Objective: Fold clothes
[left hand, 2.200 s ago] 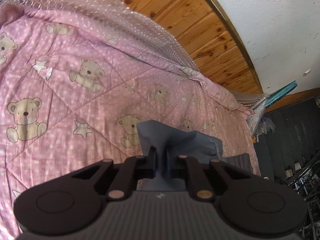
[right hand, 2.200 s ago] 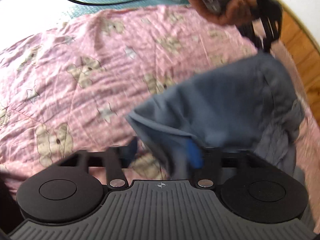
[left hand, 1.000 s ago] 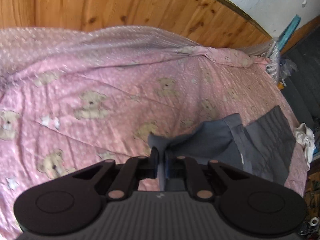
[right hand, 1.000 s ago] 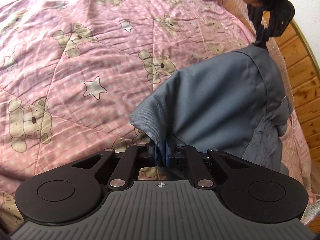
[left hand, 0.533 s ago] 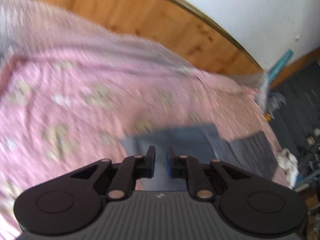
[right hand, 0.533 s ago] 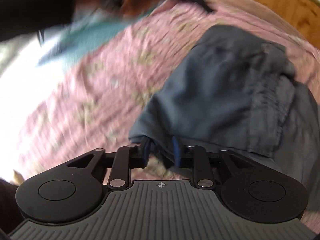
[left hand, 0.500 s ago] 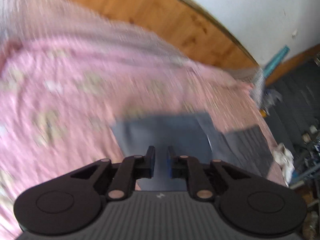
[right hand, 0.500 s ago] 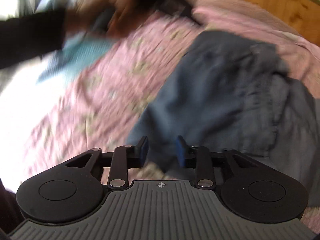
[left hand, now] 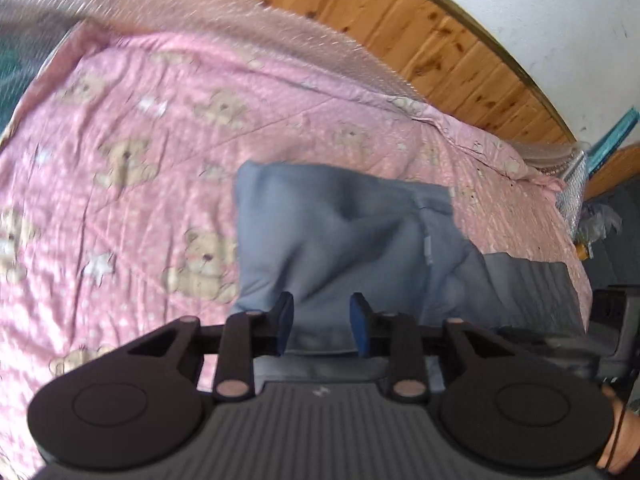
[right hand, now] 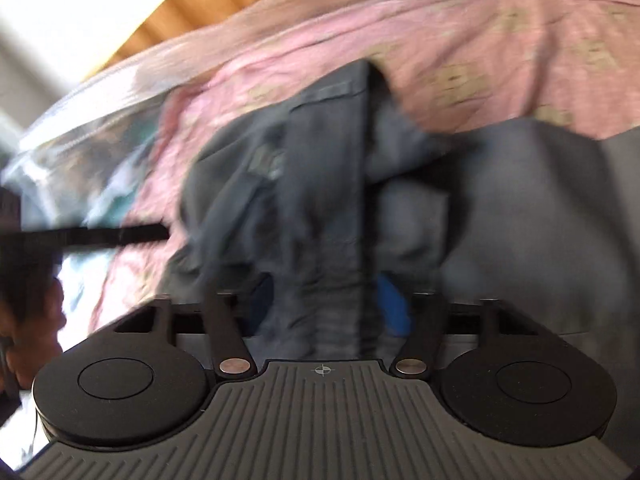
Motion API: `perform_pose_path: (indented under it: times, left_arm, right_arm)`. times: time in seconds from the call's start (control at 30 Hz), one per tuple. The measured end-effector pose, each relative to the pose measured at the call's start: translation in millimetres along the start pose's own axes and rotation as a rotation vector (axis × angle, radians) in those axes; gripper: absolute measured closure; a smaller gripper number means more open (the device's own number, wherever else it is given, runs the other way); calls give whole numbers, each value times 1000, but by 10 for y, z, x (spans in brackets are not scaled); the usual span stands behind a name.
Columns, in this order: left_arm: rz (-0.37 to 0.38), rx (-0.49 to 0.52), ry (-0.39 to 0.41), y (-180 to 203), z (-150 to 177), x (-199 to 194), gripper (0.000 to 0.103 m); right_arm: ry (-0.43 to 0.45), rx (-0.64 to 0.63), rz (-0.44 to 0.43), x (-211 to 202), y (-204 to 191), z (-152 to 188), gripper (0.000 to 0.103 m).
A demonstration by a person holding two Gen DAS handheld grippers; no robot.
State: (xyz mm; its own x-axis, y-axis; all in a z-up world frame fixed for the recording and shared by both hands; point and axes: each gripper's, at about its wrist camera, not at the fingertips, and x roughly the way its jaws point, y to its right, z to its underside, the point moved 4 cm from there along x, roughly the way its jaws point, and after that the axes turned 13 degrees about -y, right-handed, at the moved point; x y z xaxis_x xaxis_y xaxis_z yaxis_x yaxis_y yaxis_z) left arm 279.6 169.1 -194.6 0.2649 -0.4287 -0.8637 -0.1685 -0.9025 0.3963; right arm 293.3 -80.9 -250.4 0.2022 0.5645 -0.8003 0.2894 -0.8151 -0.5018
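While the grey clothes (left hand: 340, 236) lie on the pink bear blanket (left hand: 132, 184), both tongs hang just above them. The left tongs (left hand: 322, 322) have their two tips apart, and nothing is pinched between them. Grey cloth shows in the gap, but it lies below on the blanket. The right tongs (right hand: 332, 304) also have their tips apart. A band of cloth runs up through that gap, yet the tips do not press on it, as far as the blurry picture shows.

From the left view, the clothes look like one part laid over another. The top part has a fairly straight far edge and a fairly straight left edge. A darker grey part (left hand: 524, 292) sticks out on the right side, toward the edge of the bed. So at least one fold seems to be in place, I think. The pile is not neat yet. It is puffy, with a few bumps and creases in the middle.

The right view is too smeared to tell the shape well, but a seam or hem (right hand: 362, 152) stands out there.

What is left, I think, is more folding and some smoothing to make a small flat stack.
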Motion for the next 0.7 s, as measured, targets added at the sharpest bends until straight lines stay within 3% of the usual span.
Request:
perform_pose_path:
  times: [0.07, 0.13, 0.3, 0.33, 0.37, 0.43, 0.5, 0.53, 0.6, 0.67, 0.7]
  left_arm:
    - [-15, 39, -6, 243, -74, 47, 44]
    - [-30, 78, -11, 486, -147, 93, 44]
    - [-91, 141, -16, 916, -252, 163, 45]
    - [-112, 142, -14, 940, -245, 160, 51]
    - [-133, 142, -11, 963, -237, 157, 70]
    - [-174, 143, -6, 1011, -223, 150, 96]
    - [-215, 144, -1, 1058, -208, 142, 100]
    - [-236, 144, 1, 1081, -200, 138, 101]
    - [-277, 145, 6, 1129, -186, 130, 101]
    - [-318, 146, 11, 1177, -171, 121, 102]
    - [-339, 146, 13, 1201, -164, 116, 102]
  right_arm:
    - [25, -68, -2, -45, -98, 96, 86]
    - [56, -142, 3, -108, -217, 173, 94]
    - [72, -252, -38, -165, -330, 286, 95]
    - [68, -261, -51, -155, -322, 305, 95]
    - [63, -270, -64, -146, -314, 324, 95]
    - [51, -282, -87, -140, -280, 353, 95]
    - [36, -281, -105, -216, -167, 387, 91]
    - [26, -275, -122, -258, -105, 383, 83]
    - [49, -218, -186, -500, 105, 306, 78]
    - [96, -145, -244, -765, 356, 183, 54]
    - [134, -99, -265, -900, 506, 93, 52]
